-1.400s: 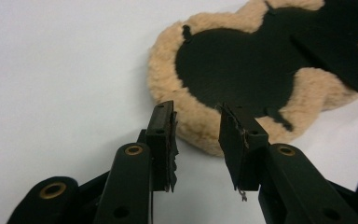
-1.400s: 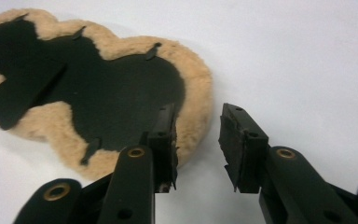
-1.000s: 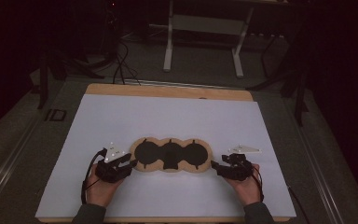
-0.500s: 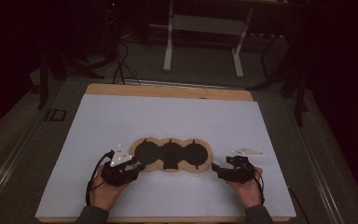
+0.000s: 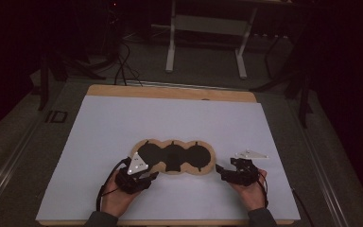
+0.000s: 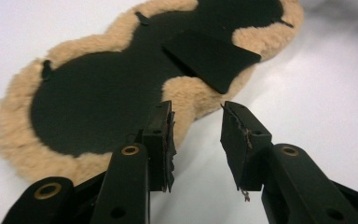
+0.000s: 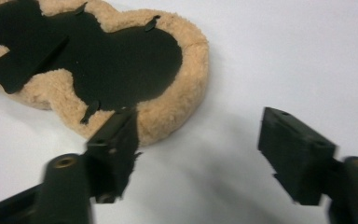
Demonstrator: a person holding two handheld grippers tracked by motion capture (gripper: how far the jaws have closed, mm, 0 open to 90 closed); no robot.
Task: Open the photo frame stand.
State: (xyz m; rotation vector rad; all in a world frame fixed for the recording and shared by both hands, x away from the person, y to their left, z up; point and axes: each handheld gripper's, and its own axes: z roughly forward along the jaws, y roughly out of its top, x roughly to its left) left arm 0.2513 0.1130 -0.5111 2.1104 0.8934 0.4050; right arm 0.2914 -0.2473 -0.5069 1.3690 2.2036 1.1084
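We judged the work barely begun: the three-lobed fleece pad (image 5: 174, 157), tan pile around black panels with a black flap (image 6: 212, 58) at its middle, lay flat on the white table cover (image 5: 123, 123), gripped by neither tool. Our left gripper (image 6: 196, 135) stood at the pad's left lobe, its jaws narrowly parted after just closing a little, the left one over the fleece edge and nothing pinched. Our right gripper (image 7: 198, 140) sat just beside the right lobe, jaws wide and empty, having just been closing slightly. Taking hold, and whatever followed, remained.
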